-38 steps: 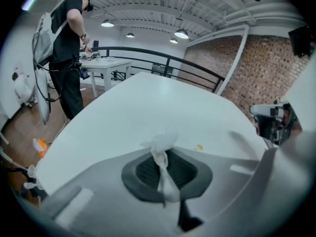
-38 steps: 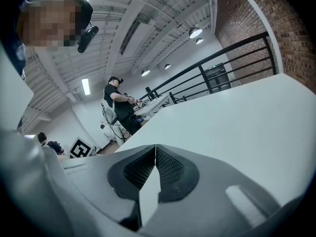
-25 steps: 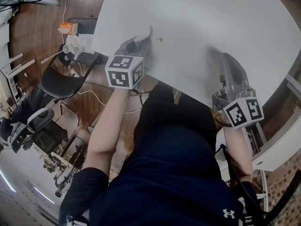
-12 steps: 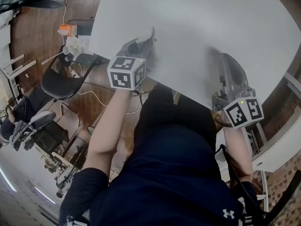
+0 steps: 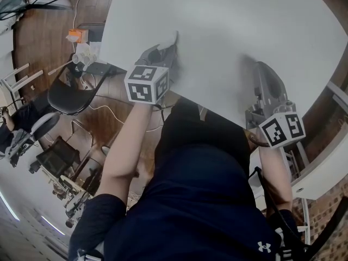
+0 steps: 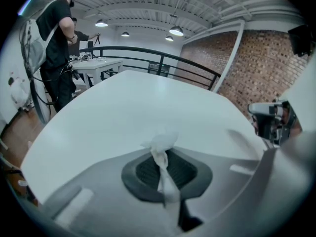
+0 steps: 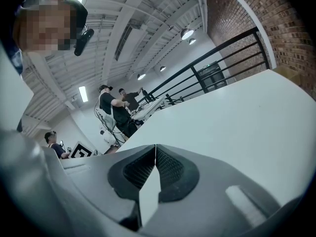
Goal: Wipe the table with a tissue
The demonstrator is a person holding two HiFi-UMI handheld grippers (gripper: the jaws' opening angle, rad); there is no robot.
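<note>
A crumpled white tissue point(image 5: 174, 39) point(image 6: 163, 143) sticks out from the tips of my left gripper point(image 5: 166, 51) point(image 6: 161, 158), which is shut on it and rests low over the white table point(image 5: 228, 26) near its front left edge. The tissue's tip touches the tabletop. My right gripper point(image 5: 261, 72) point(image 7: 155, 151) lies over the table's near right part with its jaws pressed together and nothing between them. It also shows at the right edge of the left gripper view as the right gripper point(image 6: 270, 123).
Off the table's left edge stand a black chair point(image 5: 69, 94), an orange box point(image 5: 78, 33) and cables on the wooden floor. A black railing point(image 6: 163, 62) and brick wall point(image 6: 261, 68) lie beyond the table. People stand at a far desk point(image 7: 114, 107).
The left gripper has slid slightly right and forward with the tissue. A small dark speck beside the tissue one second ago no longer shows. The right gripper has stayed put.
</note>
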